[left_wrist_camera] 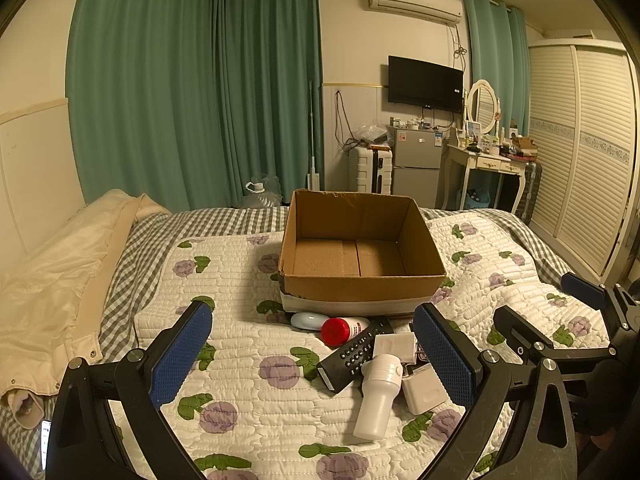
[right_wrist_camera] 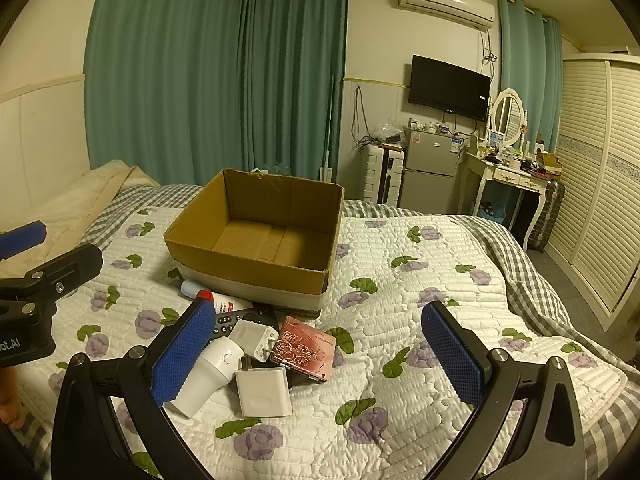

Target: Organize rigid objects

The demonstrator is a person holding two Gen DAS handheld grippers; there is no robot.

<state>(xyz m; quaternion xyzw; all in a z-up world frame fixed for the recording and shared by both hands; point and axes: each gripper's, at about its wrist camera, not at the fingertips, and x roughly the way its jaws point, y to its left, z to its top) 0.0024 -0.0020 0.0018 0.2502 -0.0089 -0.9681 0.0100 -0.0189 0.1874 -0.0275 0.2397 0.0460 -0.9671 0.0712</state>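
An empty cardboard box (left_wrist_camera: 360,288) (right_wrist_camera: 248,268) stands on the quilted bed. In front of it lies a pile: a red-capped bottle (left_wrist_camera: 340,330) (right_wrist_camera: 224,302), a black remote (left_wrist_camera: 352,354) (right_wrist_camera: 236,320), a white cylinder device (left_wrist_camera: 378,396) (right_wrist_camera: 208,372), two white chargers (left_wrist_camera: 424,390) (right_wrist_camera: 264,392), a small white-blue item (left_wrist_camera: 308,320) and a pink rose-patterned case (right_wrist_camera: 306,354). My left gripper (left_wrist_camera: 316,354) is open above the pile. My right gripper (right_wrist_camera: 320,356) is open, also over the pile. The right gripper shows in the left view (left_wrist_camera: 560,308).
A cream duvet (left_wrist_camera: 56,280) lies at the bed's left. A wardrobe (left_wrist_camera: 580,152), dressing table (left_wrist_camera: 492,160), fridge (left_wrist_camera: 416,164) and suitcase (left_wrist_camera: 370,170) stand beyond the bed.
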